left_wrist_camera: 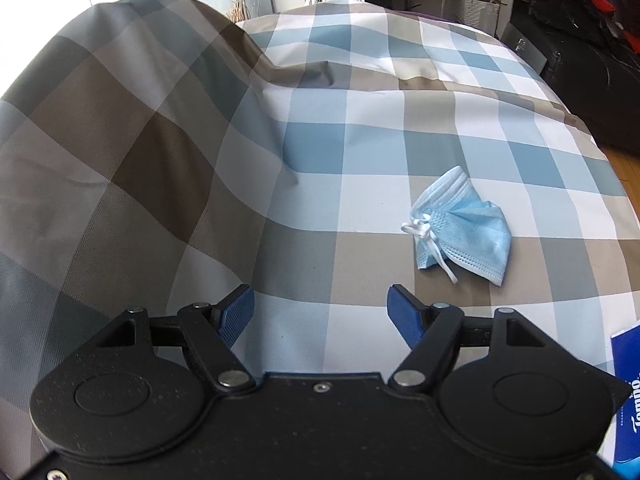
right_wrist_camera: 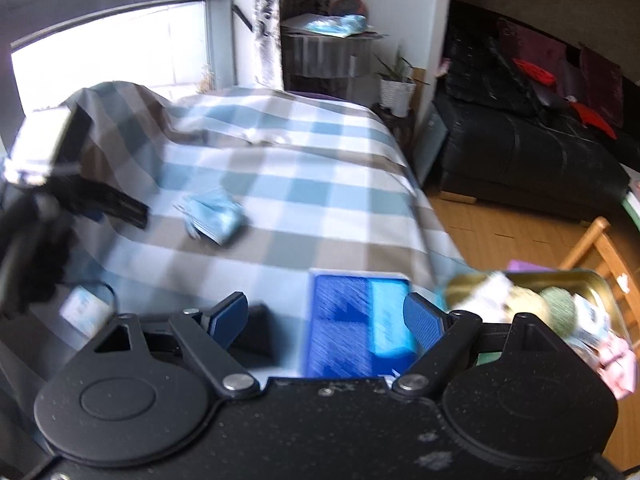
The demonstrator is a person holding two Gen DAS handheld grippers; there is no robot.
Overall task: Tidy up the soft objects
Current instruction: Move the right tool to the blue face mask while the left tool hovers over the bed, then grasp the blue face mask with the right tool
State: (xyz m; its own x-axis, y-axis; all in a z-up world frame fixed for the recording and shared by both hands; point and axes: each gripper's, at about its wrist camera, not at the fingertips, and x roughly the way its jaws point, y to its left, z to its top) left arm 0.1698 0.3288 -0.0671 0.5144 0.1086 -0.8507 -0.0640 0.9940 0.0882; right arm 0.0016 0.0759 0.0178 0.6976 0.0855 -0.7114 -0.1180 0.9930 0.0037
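Reading "Tempo" on blue tissue pack point(left_wrist_camera: 628, 392) at bed point(left_wrist_camera: 360, 152) edge. Holding yarn balls: gold metal tin point(right_wrist_camera: 592, 280). Lying crumpled on checked cover: light-blue face mask point(left_wrist_camera: 464, 224). Hovering open, empty: left tongs point(left_wrist_camera: 320, 312), right tongs point(right_wrist_camera: 328, 316).

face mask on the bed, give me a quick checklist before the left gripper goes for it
1. Left gripper open and empty: ok, nothing between the blue pads.
2. Face mask in clear view and unobstructed: ok, it lies crumpled on the checked bedspread, ear loop on top.
3. Mask lined up between the jaws: not ok, it sits ahead and to the right of the gap.
4. Right gripper out of the way: ok, open, over the blue tissue pack, apart from the mask.
5. Metal tin has room for the mask: cannot tell, it already holds several items and the view is blurred.
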